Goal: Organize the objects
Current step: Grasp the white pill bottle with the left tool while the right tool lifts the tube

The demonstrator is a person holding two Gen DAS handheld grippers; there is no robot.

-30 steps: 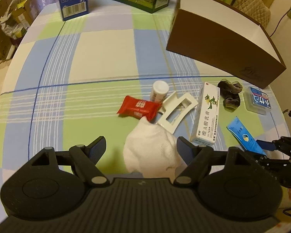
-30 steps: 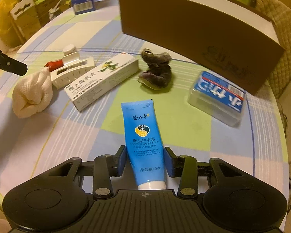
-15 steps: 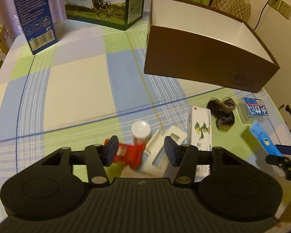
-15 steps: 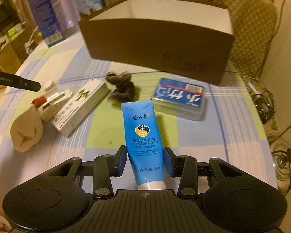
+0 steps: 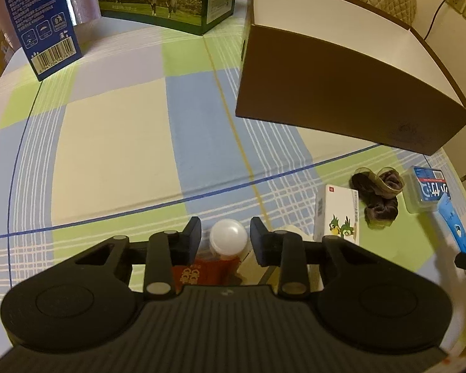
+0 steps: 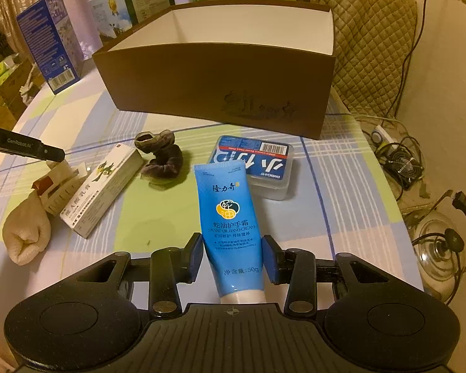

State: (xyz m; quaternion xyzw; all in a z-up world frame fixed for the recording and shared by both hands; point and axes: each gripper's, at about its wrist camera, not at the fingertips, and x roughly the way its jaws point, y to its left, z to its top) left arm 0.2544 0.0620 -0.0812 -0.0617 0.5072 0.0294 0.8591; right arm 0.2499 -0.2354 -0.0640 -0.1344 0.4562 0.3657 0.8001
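Checked tablecloth point(image 5: 115, 143) in pale blue, green and cream; brown box point(image 6: 220, 93) with white interior; bright blue hand-cream tube point(image 6: 230, 227) bearing a yellow-and-navy emblem; dark brown scrunchie point(image 6: 163, 155); cream sock point(image 6: 26, 233).

On the table point(image 6: 341, 186) the open box point(image 6: 220, 93) stands farthest back. Before it lie the scrunchie point(image 6: 163, 158) and plastic case point(image 6: 254, 164); left, the carton point(image 6: 105, 186), then, seemingly, a sock point(image 6: 26, 233).

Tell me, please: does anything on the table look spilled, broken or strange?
Nothing looks spilled or broken. The loose items lie scattered beside the brown cardboard box; its visible interior looks empty. The right gripper holds the blue hand cream tube.
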